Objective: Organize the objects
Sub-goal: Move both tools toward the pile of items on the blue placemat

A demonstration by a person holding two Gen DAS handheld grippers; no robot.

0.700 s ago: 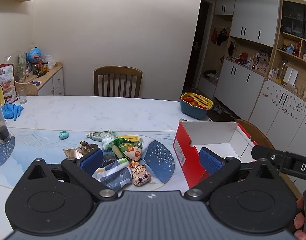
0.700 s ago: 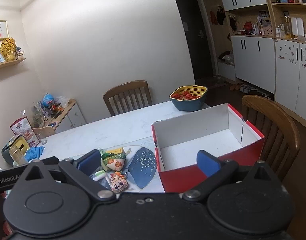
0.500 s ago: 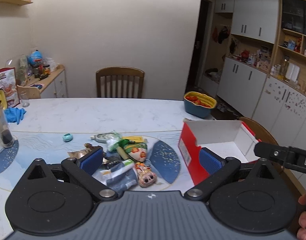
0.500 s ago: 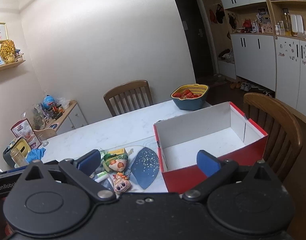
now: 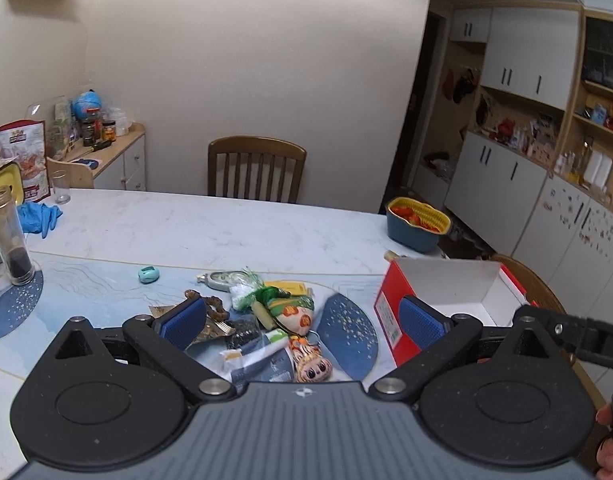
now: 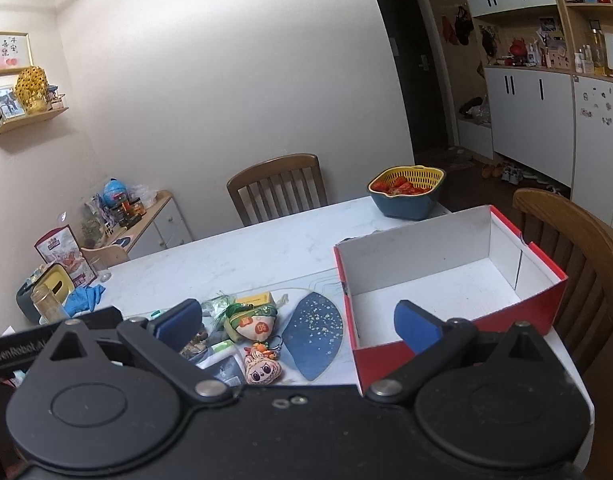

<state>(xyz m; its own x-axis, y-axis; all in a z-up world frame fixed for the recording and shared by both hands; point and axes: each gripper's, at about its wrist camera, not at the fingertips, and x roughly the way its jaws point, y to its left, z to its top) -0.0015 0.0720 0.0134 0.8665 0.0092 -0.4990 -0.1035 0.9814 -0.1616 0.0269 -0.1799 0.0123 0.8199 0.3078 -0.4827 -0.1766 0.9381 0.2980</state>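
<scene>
A pile of small objects lies on the marble table: a green dumpling-shaped plush (image 5: pixel 290 308) (image 6: pixel 252 322), a big-eyed doll keychain (image 5: pixel 310 366) (image 6: pixel 262 368), a white tube (image 5: pixel 262 350), dark packets (image 5: pixel 244 330) and a teal clip (image 5: pixel 148 275). An open red shoebox (image 6: pixel 446 292) (image 5: pixel 446 292) with a white, empty inside stands to the right. My left gripper (image 5: pixel 302 322) is open and empty above the pile. My right gripper (image 6: pixel 298 322) is open and empty, between the pile and the box.
A blue basket of strawberries (image 6: pixel 406 190) (image 5: pixel 418 222) sits at the far right corner. A glass jar (image 5: pixel 10 236), blue gloves (image 5: pixel 38 216) and a drinking glass (image 5: pixel 60 188) stand at the left. Wooden chairs (image 6: pixel 278 188) (image 6: pixel 578 256) stand behind and to the right.
Both grippers have drifted slightly back and up, so the pile and box sit a little lower in view. The jaws stay open. Nothing on the table has moved.
</scene>
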